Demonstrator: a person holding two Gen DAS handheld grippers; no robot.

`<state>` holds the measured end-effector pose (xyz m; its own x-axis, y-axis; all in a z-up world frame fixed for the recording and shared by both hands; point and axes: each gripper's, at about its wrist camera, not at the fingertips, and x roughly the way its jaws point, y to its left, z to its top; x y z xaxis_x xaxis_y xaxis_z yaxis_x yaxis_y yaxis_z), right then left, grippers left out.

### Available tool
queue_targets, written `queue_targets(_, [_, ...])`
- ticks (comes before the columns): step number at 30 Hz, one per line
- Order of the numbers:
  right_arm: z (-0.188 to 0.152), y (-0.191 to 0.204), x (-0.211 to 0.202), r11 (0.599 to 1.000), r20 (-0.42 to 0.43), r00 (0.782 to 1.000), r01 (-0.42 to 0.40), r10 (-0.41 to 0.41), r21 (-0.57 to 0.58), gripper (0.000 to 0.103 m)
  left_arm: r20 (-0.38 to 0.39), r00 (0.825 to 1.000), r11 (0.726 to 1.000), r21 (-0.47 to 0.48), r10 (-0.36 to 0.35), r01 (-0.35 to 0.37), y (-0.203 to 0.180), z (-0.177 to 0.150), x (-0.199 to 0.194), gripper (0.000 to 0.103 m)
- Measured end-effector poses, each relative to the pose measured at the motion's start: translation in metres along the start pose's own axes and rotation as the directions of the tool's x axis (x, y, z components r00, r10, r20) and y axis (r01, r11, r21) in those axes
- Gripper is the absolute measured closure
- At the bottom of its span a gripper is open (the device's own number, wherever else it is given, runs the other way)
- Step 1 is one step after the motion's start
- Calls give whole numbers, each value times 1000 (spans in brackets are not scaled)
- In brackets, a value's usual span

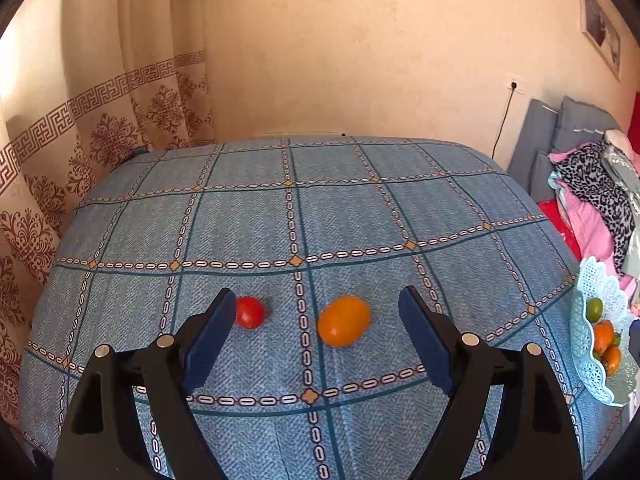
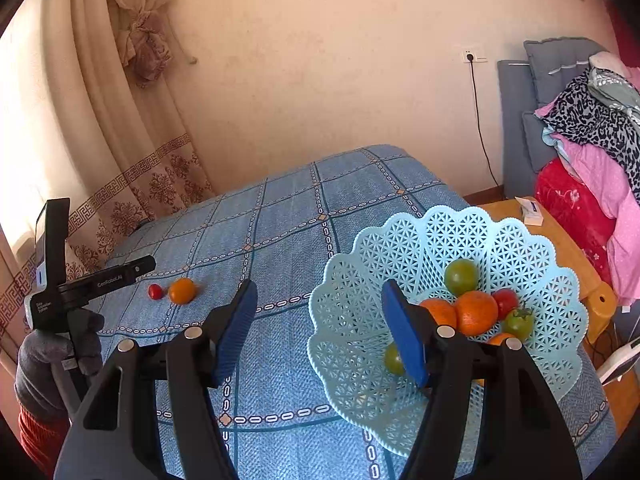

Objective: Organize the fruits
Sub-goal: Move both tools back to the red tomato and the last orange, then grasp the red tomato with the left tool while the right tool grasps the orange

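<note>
Basket (image 2: pixel 352 344) holds orange, green and red fruits (image 2: pixel 476 312).

Orange tomato (image 1: pixel 344 321) and small red tomato (image 1: pixel 249 311) lie near each other.

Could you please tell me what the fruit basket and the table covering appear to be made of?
The fruit basket looks like moulded pale-blue plastic, given its uniform lattice and scalloped rim. The tablecloth seems printed, possibly wipeable vinyl: flat weave pattern, faint sheen.
</note>
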<state>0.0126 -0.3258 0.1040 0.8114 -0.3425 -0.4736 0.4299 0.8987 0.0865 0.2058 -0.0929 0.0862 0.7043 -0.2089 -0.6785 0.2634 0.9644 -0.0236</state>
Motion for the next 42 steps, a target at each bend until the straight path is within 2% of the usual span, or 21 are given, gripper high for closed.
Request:
queue_targets(4, [-4, 20, 6, 998, -15, 1000, -25, 25, -52, 37, -29, 999, 999, -45, 23, -24, 17, -1, 14, 22])
queue_targets(13, [-14, 53, 33, 989, -88, 994, -74, 63, -128, 37, -99, 995, 995, -96, 22, -32, 39, -7, 48, 45])
queue_targets(21, [-21, 70, 58, 983, -142, 987, -92, 70, -156, 37, -138, 990, 996, -78, 30, -41, 44, -18, 74, 59])
queue_targets(25, [-22, 75, 69, 982, -160, 984, -99, 73, -162, 37, -129, 990, 997, -55, 48, -56, 43, -18, 78, 64])
queue_targets(29, [-22, 84, 77, 976, -180, 980, -119, 86, -181, 37, -122, 990, 997, -35, 68, -73, 43, -18, 81, 75])
queue_targets(36, [-23, 108, 95, 961, -203, 976, -128, 78, -245, 37, -113, 992, 997, -44, 57, -62, 51, -16, 74, 76])
queue_targets(42, [-20, 125, 116, 951, -255, 960, -181, 115, -251, 37, -65, 996, 996, -71, 57, -62, 55, -9, 51, 76])
